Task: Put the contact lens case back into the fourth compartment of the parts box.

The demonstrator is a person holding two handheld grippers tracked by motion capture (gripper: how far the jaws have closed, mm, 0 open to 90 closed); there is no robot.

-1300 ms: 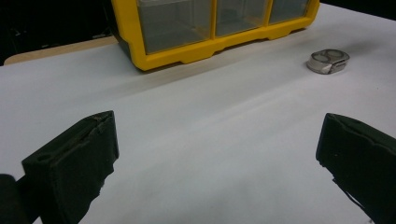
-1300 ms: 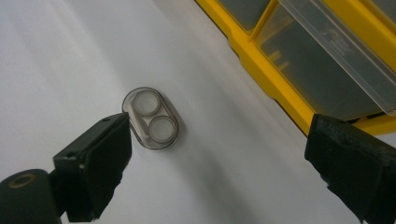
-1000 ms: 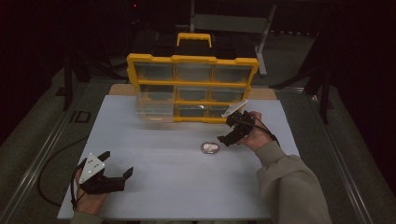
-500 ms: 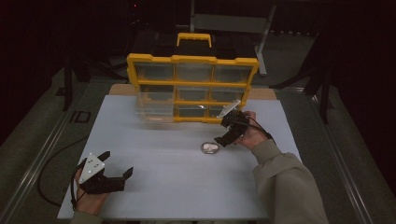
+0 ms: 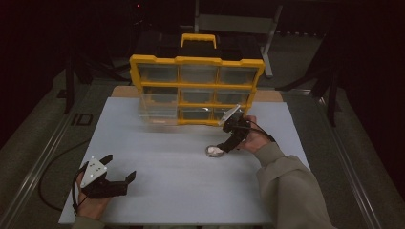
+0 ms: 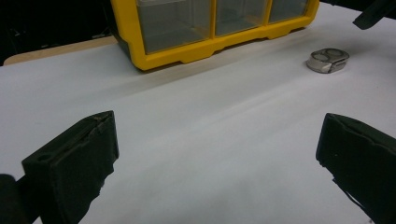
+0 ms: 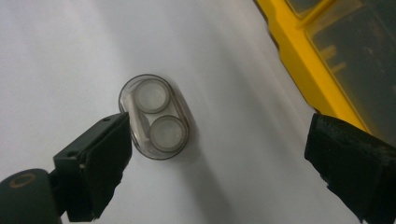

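Small clear case [image 7: 153,116] with two round lids lay flat on white table [image 5: 167,200], near yellow drawer box [image 5: 197,90] | right gripper [image 5: 228,143] hovered above it, jaws wide apart, empty | left gripper [image 5: 114,179] rested well apart, jaws spread | risk: off-centre closing could skid the slick case away.

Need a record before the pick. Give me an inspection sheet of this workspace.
Surface: white board, bare around the work.
Job's things: small clear case holding two round pieces, flat on the board; yellow drawer box standing behind it.
Clutter: nothing seen.
Grippers: right hand-held gripper open, just above the case; left hand-held gripper open, at the near left corner.
Cables: one trails from the left gripper off the board.
Surroundings: dark; metal frame behind.
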